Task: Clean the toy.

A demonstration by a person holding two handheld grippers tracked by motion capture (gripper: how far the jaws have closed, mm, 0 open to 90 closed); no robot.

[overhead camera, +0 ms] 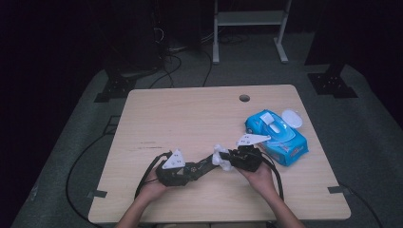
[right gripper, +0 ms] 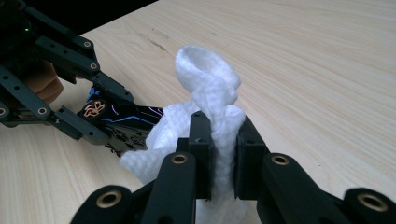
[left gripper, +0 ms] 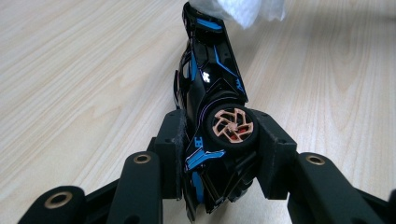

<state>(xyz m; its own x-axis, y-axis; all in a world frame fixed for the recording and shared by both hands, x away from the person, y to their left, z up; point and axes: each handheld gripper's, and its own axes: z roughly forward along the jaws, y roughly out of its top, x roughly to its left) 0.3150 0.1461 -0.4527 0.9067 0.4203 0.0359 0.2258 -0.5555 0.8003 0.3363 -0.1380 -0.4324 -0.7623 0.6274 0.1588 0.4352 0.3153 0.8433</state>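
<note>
We clamp the black-and-blue toy car (left gripper: 210, 116) in our left tool (left gripper: 219, 154) so the right tool (right gripper: 224, 140), pinching a white wet wipe (right gripper: 205, 88), can clean it.

Car (left gripper: 212, 93): black toy with blue lines and copper-spoked wheels, turned on its side, rear end clamped between the left fingers (left gripper: 173, 149), nose pointing away toward the wipe.
Wipe (right gripper: 210, 102): white, crumpled and twisted, pinched between the right fingers (right gripper: 201, 140), pressed against the car's nose.
</note>
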